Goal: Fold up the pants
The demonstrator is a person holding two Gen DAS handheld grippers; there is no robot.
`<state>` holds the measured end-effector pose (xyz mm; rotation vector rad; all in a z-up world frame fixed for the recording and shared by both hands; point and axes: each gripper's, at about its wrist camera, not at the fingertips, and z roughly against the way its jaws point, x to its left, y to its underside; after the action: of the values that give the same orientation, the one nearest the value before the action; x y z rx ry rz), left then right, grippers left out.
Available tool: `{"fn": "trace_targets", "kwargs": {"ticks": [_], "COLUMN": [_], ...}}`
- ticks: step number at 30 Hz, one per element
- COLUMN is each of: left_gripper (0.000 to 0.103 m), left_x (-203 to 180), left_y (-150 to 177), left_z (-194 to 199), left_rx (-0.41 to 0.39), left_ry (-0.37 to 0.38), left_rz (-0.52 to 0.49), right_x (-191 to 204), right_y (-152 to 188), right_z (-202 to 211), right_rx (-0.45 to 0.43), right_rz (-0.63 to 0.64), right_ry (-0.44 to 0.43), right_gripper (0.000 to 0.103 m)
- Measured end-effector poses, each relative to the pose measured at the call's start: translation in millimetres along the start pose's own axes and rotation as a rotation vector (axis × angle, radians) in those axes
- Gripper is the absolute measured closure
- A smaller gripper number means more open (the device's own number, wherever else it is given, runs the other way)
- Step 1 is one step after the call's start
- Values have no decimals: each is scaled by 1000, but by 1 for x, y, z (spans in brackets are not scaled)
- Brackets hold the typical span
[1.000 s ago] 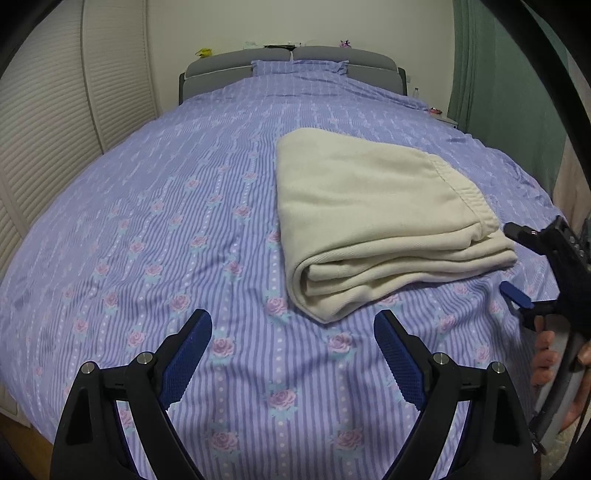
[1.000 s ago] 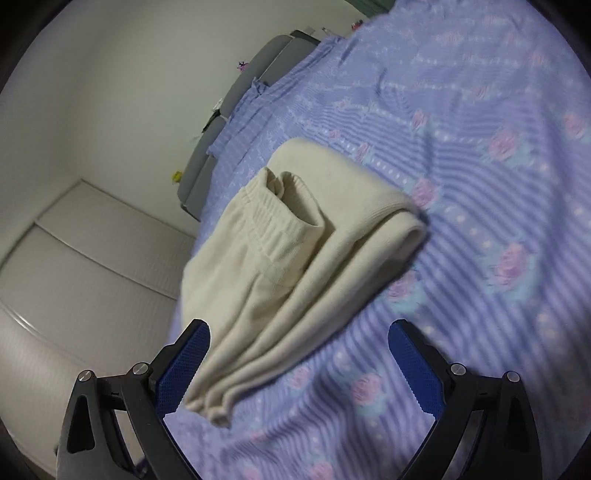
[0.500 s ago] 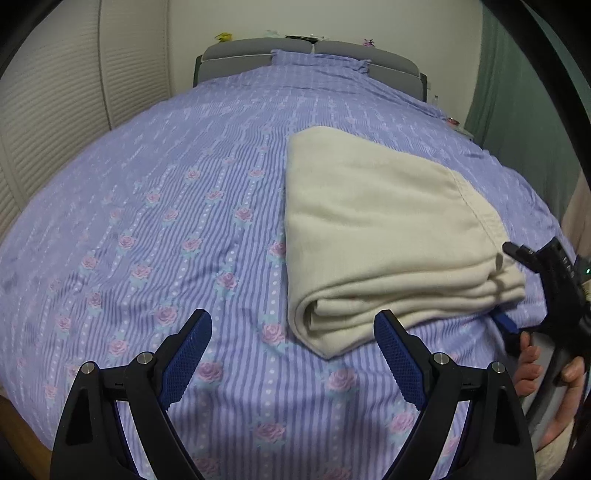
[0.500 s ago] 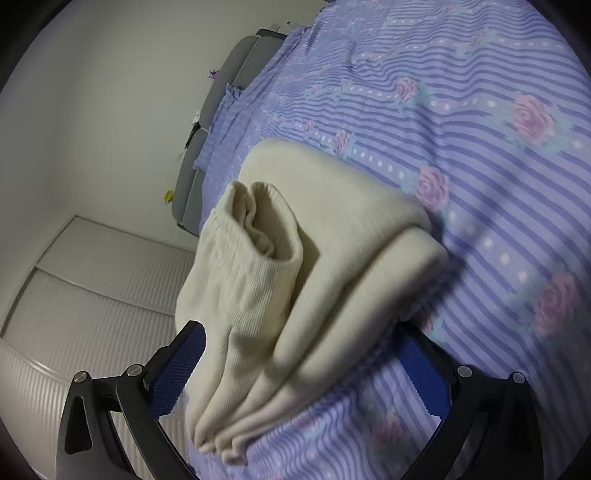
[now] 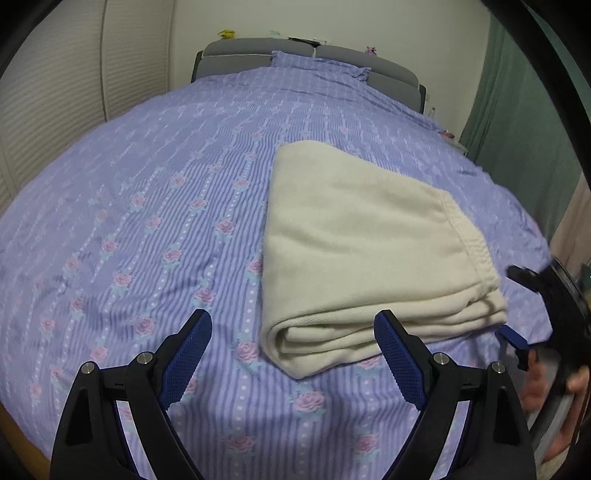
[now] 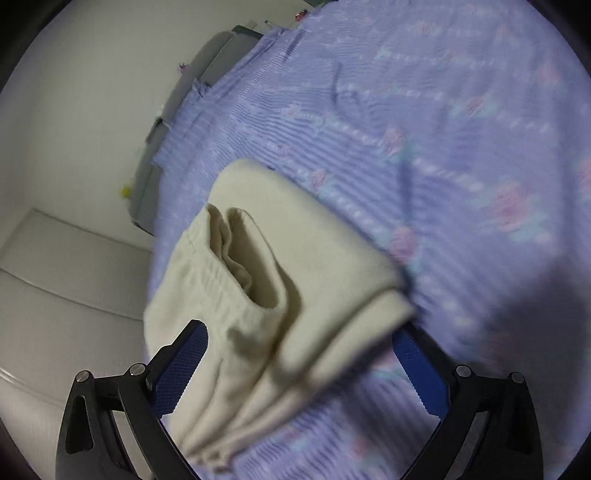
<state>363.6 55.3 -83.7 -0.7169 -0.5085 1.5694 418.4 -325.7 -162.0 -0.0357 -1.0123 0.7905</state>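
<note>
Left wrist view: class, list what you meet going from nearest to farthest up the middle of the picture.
left gripper → folded cream pants → bare floral bedspread → grey headboard → white wall.

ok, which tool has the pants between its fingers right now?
The right tool: the folded pants sit between its fingers. The left tool has only bedspread there.

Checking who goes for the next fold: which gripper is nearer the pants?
Right. The right gripper has its open jaws around the waistband end of the pants. The left gripper hangs open just short of their near folded edge, touching nothing.
</note>
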Motion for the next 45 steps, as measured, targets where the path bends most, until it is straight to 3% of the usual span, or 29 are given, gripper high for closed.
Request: {"fn": "trace_targets", "kwargs": {"ticks": [3,6,8,12,17,20,23,26,29,32,35,36,38,40,42,45], "left_gripper": [11,11,11,11,11,11,11,11,11,11,11,11,11,11,11,8], "left_x": [-13,-37,-50,-70,-80,-83,-84,-73,-55,-46,-26,-14,4,19,32,50], "left_y": [-1,0,1,2,6,8,9,5,-1,-7,-16,-21,-32,-46,-56,-72], "left_z": [-6,-10,-8,-11,-11,-12,-12,-10,-9,-9,-14,-16,-24,-36,-45,-68], "left_rx": [17,27,14,21,21,15,30,43,34,-4,-17,-11,32,82,105,177], "left_ry": [5,9,13,20,6,-19,14,31,-2,-67,-74,-56,-15,94,164,279], "left_rz": [-17,-74,-101,-136,-174,-195,-167,-111,-68,-106,-64,-19,40,72,120,181], "right_x": [6,-1,-10,-31,-32,-24,-20,-4,10,23,40,41,38,52,70,92], "right_y": [-18,-39,-48,-51,-47,-52,-56,-47,-47,-53,-49,-46,-38,-32,-22,-13], "right_z": [11,-17,-32,-42,-53,-56,-77,-95,-96,-88,-99,-107,-110,-104,-95,-86], "right_rx": [-44,95,127,192,285,329,353,398,428,391,371,379,346,300,265,208], "right_rz": [124,168,171,96,165,130,73,191,218,179,238,262,255,317,368,456], "right_ry": [3,-45,-34,-259,-350,-439,-344,-243,-242,-261,-129,-68,-35,34,103,207], "right_gripper": [0,0,0,0,0,0,0,0,0,0,0,1,3,9,25,35]}}
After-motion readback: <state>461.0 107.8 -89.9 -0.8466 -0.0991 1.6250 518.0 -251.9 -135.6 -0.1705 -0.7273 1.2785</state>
